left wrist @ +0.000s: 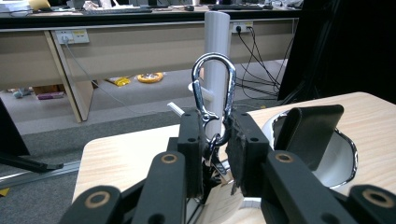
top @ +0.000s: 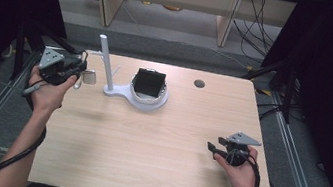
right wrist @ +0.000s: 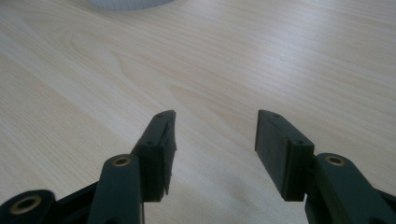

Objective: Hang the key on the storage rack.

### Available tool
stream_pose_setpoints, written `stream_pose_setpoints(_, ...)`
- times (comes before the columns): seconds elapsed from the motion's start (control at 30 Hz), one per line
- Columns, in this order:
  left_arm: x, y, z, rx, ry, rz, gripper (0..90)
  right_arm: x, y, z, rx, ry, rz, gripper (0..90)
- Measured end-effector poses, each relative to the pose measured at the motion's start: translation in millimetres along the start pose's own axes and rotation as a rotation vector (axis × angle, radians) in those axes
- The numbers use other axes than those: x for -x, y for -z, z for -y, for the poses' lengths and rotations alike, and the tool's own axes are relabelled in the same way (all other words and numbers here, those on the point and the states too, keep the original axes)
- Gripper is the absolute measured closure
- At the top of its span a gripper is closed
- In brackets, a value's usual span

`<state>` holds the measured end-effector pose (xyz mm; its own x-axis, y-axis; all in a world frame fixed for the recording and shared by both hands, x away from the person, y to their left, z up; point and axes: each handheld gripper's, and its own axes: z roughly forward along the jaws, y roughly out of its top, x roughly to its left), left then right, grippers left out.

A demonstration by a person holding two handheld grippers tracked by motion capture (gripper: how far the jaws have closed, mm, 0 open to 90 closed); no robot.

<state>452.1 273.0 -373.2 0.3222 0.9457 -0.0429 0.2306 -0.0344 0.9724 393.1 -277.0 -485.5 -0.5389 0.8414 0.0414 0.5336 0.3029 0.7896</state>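
Even overhead light, dark surroundings, soft shadows, near claws slightly blurred.

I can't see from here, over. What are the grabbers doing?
Left gripper shut on clip, jaws pointing at white post. Right gripper open, low over table. Nothing between clip and post.

On the tabletop (top: 146, 146) a stand with an upright post (top: 105, 63) sits toward the far edge, left of centre. Its base joins a ring holder (top: 149, 102) just to the right, with a tilted box (top: 149, 82) set inside it. A cable hole (top: 199, 84) lies further right, near the far edge. The left gripper (top: 76, 76) is at the far-left corner, just left of the post, a carabiner (left wrist: 214, 95) upright between its fingers (left wrist: 243, 149). The right gripper (top: 212, 148) rests low at the near right, well apart from the stand.
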Motion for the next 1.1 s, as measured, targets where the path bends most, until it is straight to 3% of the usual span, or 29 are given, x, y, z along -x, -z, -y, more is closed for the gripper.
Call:
stream_pose_setpoints(0.23,-2.1,-6.0,-6.4,-0.005,0.0,0.002,75.3,-0.1,-0.7,0.5,0.006,0.004,0.003,48.9)
stream_pose_setpoints(0.27,-2.5,-7.5,-7.5,-0.004,0.003,0.0,75.3,2.2,-0.4,0.1,0.006,0.035,0.014,48.9)
stream_pose_setpoints(0.4,-3.7,-11.9,-10.3,-0.007,0.007,-0.002,75.3,-0.3,-1.5,0.7,0.011,0.002,-0.001,48.8)
stream_pose_setpoints(0.47,-4.4,-14.2,-11.3,-0.011,0.008,-0.003,75.3,0.0,-0.6,0.5,0.007,0.004,0.002,48.9)
stream_pose_setpoints(0.5,-5.0,-16.0,-12.2,-0.012,0.009,-0.005,75.3,2.3,-0.2,0.0,0.009,0.033,0.009,48.8)
stream_pose_setpoints(0.97,-7.4,-25.6,-13.7,-0.035,0.016,-0.004,75.3,2.1,-1.2,0.7,0.01,0.034,0.008,48.8)
stream_pose_setpoints(1.03,-7.6,-27.0,-12.9,-0.04,0.019,-0.004,75.3,-1.3,-1.4,1.3,-0.005,-0.015,-0.009,48.8)
stream_pose_setpoints(1.1,-7.8,-28.5,-12.3,-0.041,0.021,-0.003,75.3,1.8,-1.6,0.7,0.006,0.03,0.003,48.8)
